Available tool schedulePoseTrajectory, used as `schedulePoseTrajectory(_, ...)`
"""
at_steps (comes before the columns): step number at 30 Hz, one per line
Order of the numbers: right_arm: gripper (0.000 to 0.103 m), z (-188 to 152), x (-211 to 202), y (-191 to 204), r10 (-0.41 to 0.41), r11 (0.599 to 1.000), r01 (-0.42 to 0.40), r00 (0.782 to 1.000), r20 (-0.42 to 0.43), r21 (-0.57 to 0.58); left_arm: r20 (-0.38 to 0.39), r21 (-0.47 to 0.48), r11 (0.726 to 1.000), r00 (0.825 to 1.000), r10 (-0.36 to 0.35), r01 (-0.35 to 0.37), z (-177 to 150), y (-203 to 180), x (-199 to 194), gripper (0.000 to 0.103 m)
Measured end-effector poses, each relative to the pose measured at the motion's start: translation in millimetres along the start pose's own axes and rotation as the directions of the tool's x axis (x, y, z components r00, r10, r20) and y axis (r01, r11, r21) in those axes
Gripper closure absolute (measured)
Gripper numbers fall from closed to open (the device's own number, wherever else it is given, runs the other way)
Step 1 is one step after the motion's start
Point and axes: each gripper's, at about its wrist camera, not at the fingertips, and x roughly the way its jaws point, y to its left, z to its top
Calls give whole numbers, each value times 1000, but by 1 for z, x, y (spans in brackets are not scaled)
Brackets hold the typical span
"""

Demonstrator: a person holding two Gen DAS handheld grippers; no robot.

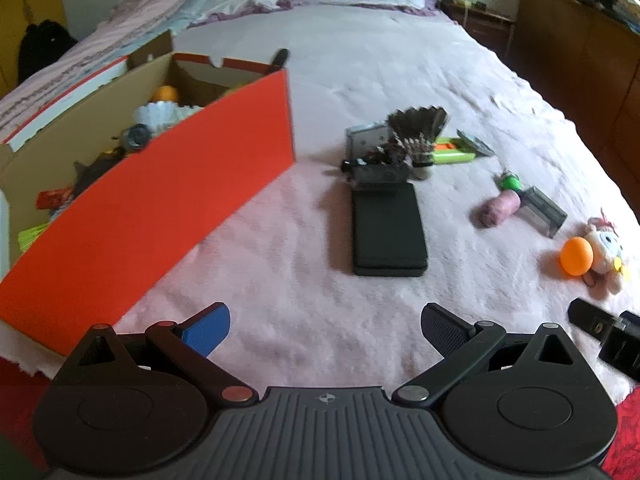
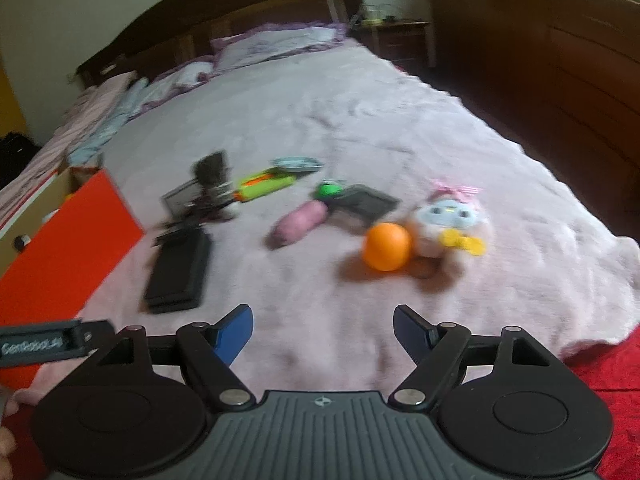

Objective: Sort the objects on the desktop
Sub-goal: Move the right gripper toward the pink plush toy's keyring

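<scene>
— Looking through my left wrist view, what's there?
— My left gripper (image 1: 325, 326), jaws apart and empty. An orange box (image 1: 168, 184) fills the left of the frame, its inside showing a ball and clutter. My right wrist view catches only that box's orange wall at left.
— And the right one?
— My right gripper (image 2: 323, 330) has jaws spread, nothing between. An orange ball (image 2: 386, 246), round and smooth, sits right of centre on the pink blanket (image 2: 320, 120), touching a plush toy (image 2: 448, 220).
</scene>
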Motion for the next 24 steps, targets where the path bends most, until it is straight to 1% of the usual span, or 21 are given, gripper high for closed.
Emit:
schedulePoseTrajectory(8, 25, 15, 26, -45, -120, 992, 120, 993, 14, 38, -20, 51, 998, 999, -27, 28, 1, -26, 16, 0)
schedulePoseTrajectory(13, 32, 19, 42, -58, -159, 987, 159, 987, 18, 5, -31, 89, 995, 999, -40, 42, 2, -42, 23, 0)
schedulePoseTrajectory(18, 51, 22, 63, -67, -177, 984, 177, 984, -4, -30, -50, 106, 993, 998, -50, 55, 0, -52, 29, 0)
schedulePoseTrajectory(22, 55, 24, 74, -73, -181, 983, 181, 983, -6, -29, -55, 128, 990, 997, -50, 57, -2, -58, 30, 0)
schedulePoseTrajectory(23, 62, 24, 77, -74, -182, 983, 181, 983, -6, -29, -55, 132, 990, 997, -51, 57, -2, -60, 30, 0)
schedulePoseTrajectory(24, 72, 24, 78, -75, -180, 983, 180, 984, -6, -28, -54, 136, 989, 997, -51, 58, -2, -61, 30, 0)
